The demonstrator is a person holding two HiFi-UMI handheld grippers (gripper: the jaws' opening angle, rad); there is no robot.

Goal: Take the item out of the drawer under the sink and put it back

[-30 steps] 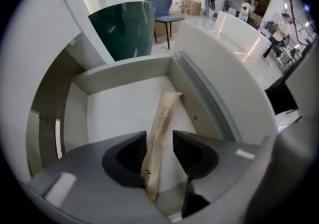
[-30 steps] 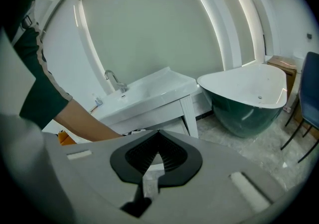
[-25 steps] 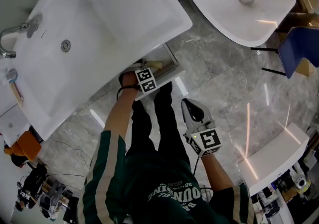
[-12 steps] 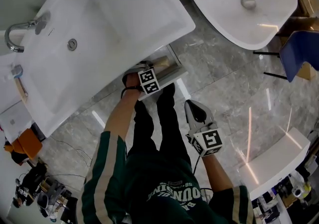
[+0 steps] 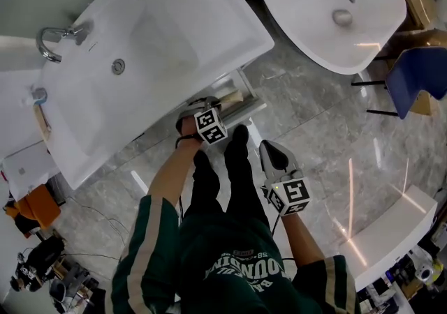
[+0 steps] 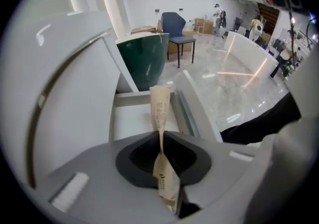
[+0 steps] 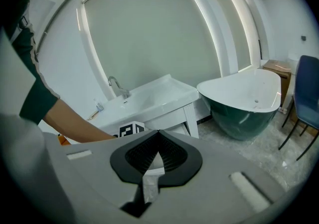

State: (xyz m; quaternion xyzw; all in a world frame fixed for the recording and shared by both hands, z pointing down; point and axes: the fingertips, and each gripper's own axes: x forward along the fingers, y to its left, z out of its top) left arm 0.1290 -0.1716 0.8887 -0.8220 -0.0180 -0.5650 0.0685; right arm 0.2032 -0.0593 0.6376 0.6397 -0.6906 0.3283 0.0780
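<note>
Right gripper [image 7: 158, 137]: jaws together, nothing between them, beside the person's legs. Left gripper [image 6: 160, 138]: jaws pinched on a tan paper packet [image 6: 160, 106], whose far end pokes past them over the open drawer [image 6: 128, 121], under the white sink [image 5: 160, 33].

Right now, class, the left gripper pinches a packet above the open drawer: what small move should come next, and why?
Probably raise the left gripper a little, straight up. Its jaws are shut on the packet, whose free end points toward the open drawer under the sink, so it may not be clear of the drawer yet.
</note>
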